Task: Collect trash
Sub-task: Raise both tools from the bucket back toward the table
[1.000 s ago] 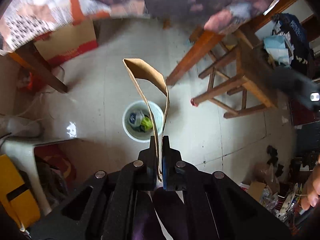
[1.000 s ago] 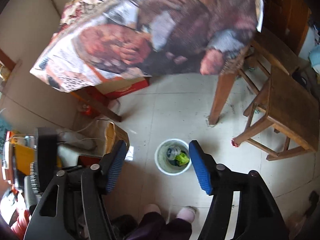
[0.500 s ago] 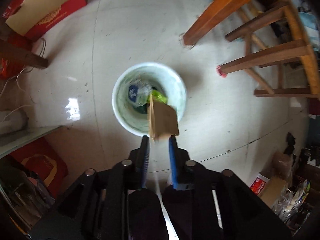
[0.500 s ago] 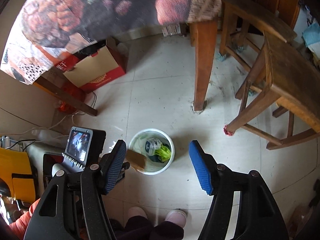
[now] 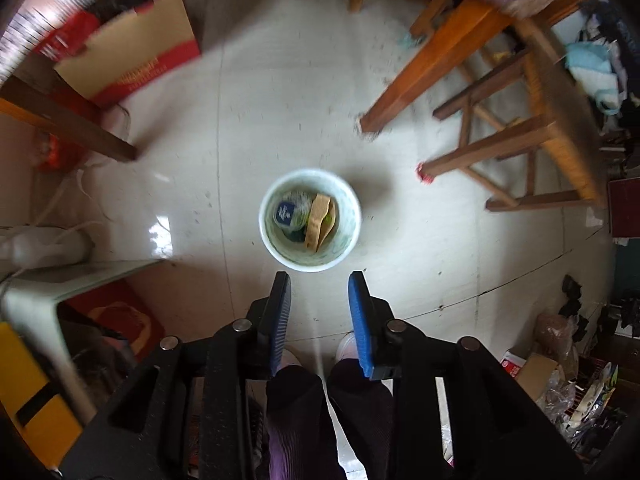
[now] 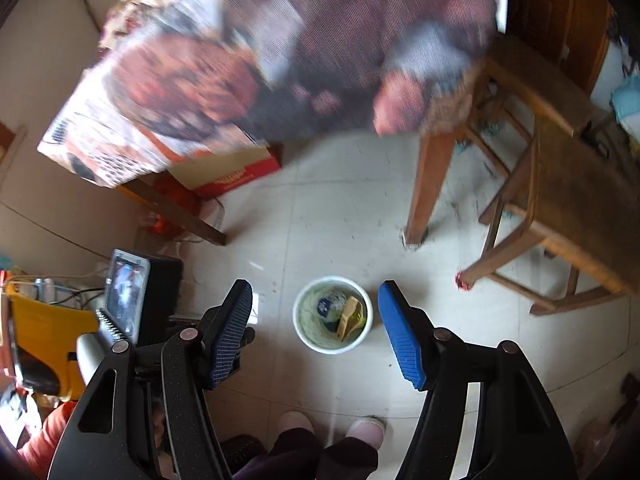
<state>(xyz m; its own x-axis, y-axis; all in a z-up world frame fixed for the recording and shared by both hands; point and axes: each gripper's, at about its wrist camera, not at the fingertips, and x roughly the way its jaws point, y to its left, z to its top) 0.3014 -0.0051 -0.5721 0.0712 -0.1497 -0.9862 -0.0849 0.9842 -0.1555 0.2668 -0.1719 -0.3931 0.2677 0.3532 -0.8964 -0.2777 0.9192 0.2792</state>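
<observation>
A white round bin (image 5: 352, 216) (image 6: 304, 328) stands on the pale tiled floor. Inside it lies a brown paper strip (image 5: 318, 222) (image 6: 347, 316) on top of a blue-labelled wrapper (image 5: 285, 213) and something green. My left gripper (image 5: 320, 284) hangs straight above the bin's near rim; its jaws are opening and nothing is between them. My right gripper (image 6: 316, 296) stands open and empty, with the bin seen between its blue pads (image 6: 394, 320).
A wooden table leg (image 5: 420, 80) and a wooden stool (image 5: 532, 152) stand right of the bin. A red and tan carton (image 5: 132, 52) lies under the cloth-covered table (image 6: 280, 60) at the left. The person's legs (image 5: 324, 412) and slippers (image 6: 332, 426) are just below.
The left gripper was shut on the brown paper strip over the bin; its jaws parted and the strip dropped into the bin. The right gripper stayed open.
</observation>
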